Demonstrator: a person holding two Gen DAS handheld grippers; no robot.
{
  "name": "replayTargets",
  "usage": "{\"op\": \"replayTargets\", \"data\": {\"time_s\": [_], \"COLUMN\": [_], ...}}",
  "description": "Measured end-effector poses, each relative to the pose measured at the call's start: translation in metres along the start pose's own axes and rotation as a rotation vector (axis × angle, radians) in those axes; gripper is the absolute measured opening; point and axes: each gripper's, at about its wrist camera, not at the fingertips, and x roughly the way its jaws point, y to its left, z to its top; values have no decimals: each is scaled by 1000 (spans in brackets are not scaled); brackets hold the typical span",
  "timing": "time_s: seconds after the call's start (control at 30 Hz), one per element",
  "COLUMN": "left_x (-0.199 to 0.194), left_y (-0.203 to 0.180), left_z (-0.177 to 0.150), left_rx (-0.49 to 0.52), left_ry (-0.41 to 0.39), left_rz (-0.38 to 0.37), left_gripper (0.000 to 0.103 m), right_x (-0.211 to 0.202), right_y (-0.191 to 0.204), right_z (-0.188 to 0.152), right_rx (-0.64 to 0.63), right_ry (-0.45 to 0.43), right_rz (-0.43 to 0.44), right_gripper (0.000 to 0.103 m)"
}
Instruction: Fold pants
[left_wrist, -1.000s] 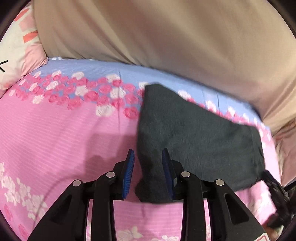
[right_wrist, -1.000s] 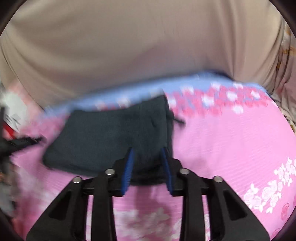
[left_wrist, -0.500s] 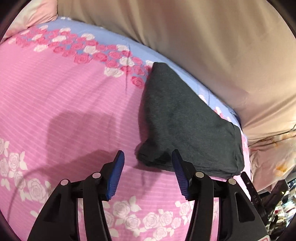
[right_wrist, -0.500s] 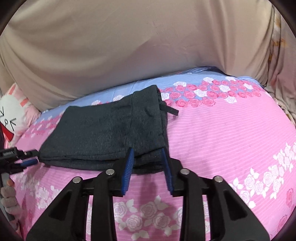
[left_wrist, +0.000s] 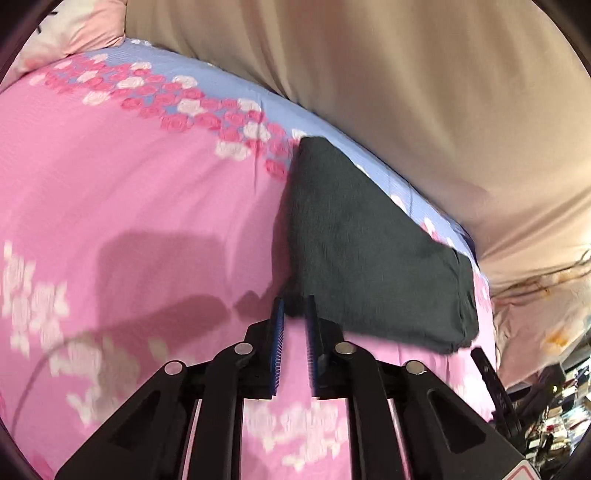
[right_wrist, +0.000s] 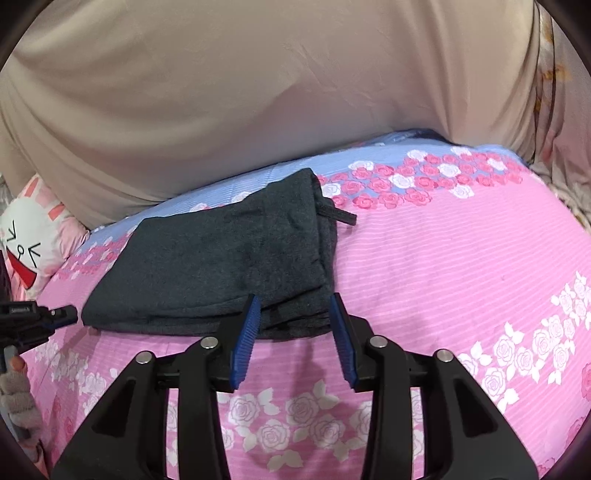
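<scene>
Charcoal pants (right_wrist: 221, 266) folded (unmoved), left tongs (left_wrist: 295, 314) narrowed, right tongs (right_wrist: 295, 306) widened

Bright even light, soft shadows, left view motion-blurred, fisheye-curved edges

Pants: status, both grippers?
Left gripper closing at pants corner, grip unclear. Right gripper opening, free. Pants folded flat on bedspread. Nothing in the way.
</scene>
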Motion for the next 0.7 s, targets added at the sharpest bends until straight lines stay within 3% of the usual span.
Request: {"op": "replayTargets", "data": {"time_s": [0.07, 0.13, 0.2, 0.27, 0.3, 0.33, 0.43, 0.53, 0.6, 0.7], "left_x": [-7, -4, 5, 17, 23, 28, 24, 12, 8, 0], "left_y": [-6, -17, -26, -36, -38, -37, -20, 10, 18, -3], "left_z": [-18, -34, -40, -38, -33, -26, 0, 17, 14, -10], "left_rx": [41, 113, 181, 257, 273, 291, 248, 156, 135, 234], "left_ry": [18, 51, 66, 52, 38, 17, -80, -115, -79, -66], "left_rz": [7, 42, 92, 184, 240, 299, 421, 442, 393, 348], "left_gripper": [26, 27, 27, 20, 5, 1, 1, 1, 1, 5], "right_x": [1, 4, 5, 4, 3, 3, 6, 10, 10, 11], "right_y": [1, 4, 10, 16, 18, 18, 12, 4, 3, 3], "right_z": [-2, -4, -6, -9, -10, -12, -12, -11, -11, -11], "right_rx": [-12, -28, -55, -81, -91, -93, -61, -23, -18, -24], "right_ry": [4, 21, 34, 34, 32, 30, 35, 56, 53, 58], "right_rz": [-2, 8, 12, 4, -2, -5, -4, 15, 18, 19], "right_gripper": [45, 45, 38, 35, 35, 35, 35, 35, 35, 35]}}
